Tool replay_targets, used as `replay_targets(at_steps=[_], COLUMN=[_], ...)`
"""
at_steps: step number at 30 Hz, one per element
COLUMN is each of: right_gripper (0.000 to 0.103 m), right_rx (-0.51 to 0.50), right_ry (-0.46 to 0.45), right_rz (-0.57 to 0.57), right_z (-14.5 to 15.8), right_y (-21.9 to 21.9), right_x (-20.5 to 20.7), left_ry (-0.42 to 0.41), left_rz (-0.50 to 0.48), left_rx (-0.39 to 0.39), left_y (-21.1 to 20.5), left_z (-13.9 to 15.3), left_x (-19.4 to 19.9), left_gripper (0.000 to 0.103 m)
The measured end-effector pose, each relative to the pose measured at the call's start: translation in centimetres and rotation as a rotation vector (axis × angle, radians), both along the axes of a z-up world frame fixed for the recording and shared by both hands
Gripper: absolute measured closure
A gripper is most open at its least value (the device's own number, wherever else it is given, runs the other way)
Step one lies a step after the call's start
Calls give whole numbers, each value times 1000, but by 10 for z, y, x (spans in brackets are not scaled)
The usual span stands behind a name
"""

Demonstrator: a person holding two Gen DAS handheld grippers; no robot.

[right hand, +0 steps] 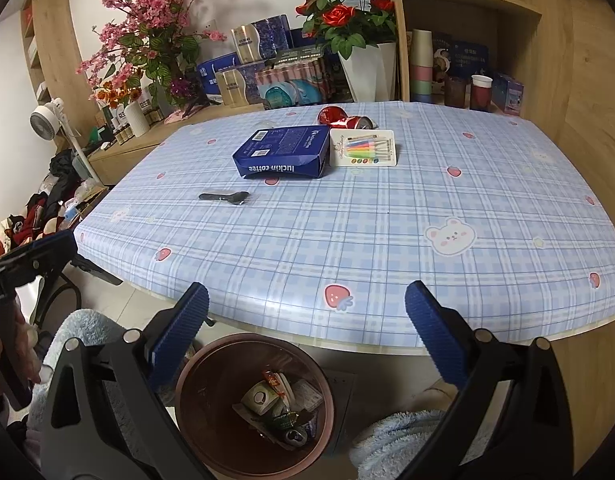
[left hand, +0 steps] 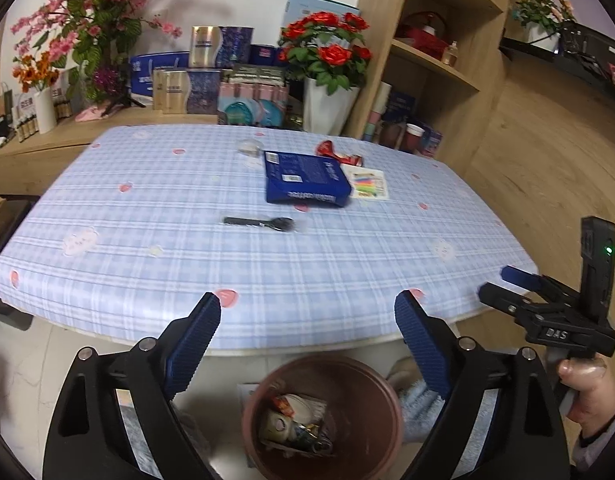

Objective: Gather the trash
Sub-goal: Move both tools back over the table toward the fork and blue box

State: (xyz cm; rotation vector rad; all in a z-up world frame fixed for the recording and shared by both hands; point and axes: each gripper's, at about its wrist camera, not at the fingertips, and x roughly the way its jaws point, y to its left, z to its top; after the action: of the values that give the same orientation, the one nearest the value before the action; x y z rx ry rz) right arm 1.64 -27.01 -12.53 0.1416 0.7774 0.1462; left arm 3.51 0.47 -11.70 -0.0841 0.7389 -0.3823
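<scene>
A brown trash bin (left hand: 371, 368) (right hand: 187, 384) with several wrappers and a can inside stands on the floor below the table's near edge. On the blue plaid table (left hand: 187, 272) (right hand: 347, 232) lie a blue coffee box (left hand: 307, 178) (right hand: 283, 152), a black plastic fork (left hand: 259, 223) (right hand: 223, 197), a crushed red can (left hand: 339, 153) (right hand: 347, 119), a card of coloured candles (left hand: 369, 186) (right hand: 363, 148) and a clear wrapper (left hand: 249, 147). My left gripper (left hand: 307, 312) is open and empty above the bin. My right gripper (right hand: 307, 300) is open and empty above the bin.
Flower vases, boxes and bottles crowd the counter behind the table (left hand: 211, 76) (right hand: 263, 64). A wooden shelf unit (left hand: 435, 52) (right hand: 467, 40) stands at the right. The right gripper shows at the right of the left wrist view (left hand: 547, 304). A fan (right hand: 47, 116) stands at left.
</scene>
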Motion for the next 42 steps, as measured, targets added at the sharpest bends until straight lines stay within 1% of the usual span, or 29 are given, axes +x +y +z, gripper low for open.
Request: replay_targets(at_steps=[6, 10, 13, 16, 21, 25, 27, 29, 30, 31, 32, 33, 37, 42], right_gripper=[6, 6, 6, 6, 6, 6, 6, 6, 6, 6, 6, 6, 6, 6], right_rx=[-28, -21, -12, -7, -16, 7, 29, 52, 35, -15, -41, -50, -38, 0], right_ry=[11, 7, 2, -2, -4, -13, 6, 47, 54, 57, 58, 61, 76, 75], right_rz=[-10, -31, -48, -63, -84, -95, -96, -77, -82, -95, -91, -78, -60, -54], right_z=[0, 1, 2, 1, -4, -13, -20, -29, -31, -35, -37, -40, -50, -56], right_y=[-1, -9, -15, -21, -29, -36, -40, -42, -41, -39, -37, -36, -38, -44], right_x=[14, 24, 31, 38, 51, 66, 77, 91, 95, 101, 106, 112, 136, 157], left_ry=[-6, -16, -10, -1, 34, 74, 92, 106, 115, 122, 129, 134, 166, 222], left_rz=[39, 49, 60, 63, 65, 73, 86, 100, 110, 118, 125, 131, 164, 240], left_rx=[10, 31, 19, 23, 35, 61, 83, 99, 108, 112, 115, 121, 146, 191], left_y=[9, 9, 11, 9, 5, -2, -7, -11, -14, -16, -19, -22, -34, -47], left_z=[4, 7, 6, 2, -11, -26, -34, -40, -44, -47, -50, -53, -66, -81], left_x=[20, 31, 40, 48, 65, 83, 95, 106, 114, 120, 127, 135, 166, 208], left_gripper=[16, 15, 15, 15, 15, 15, 15, 15, 15, 15, 15, 15, 15, 15])
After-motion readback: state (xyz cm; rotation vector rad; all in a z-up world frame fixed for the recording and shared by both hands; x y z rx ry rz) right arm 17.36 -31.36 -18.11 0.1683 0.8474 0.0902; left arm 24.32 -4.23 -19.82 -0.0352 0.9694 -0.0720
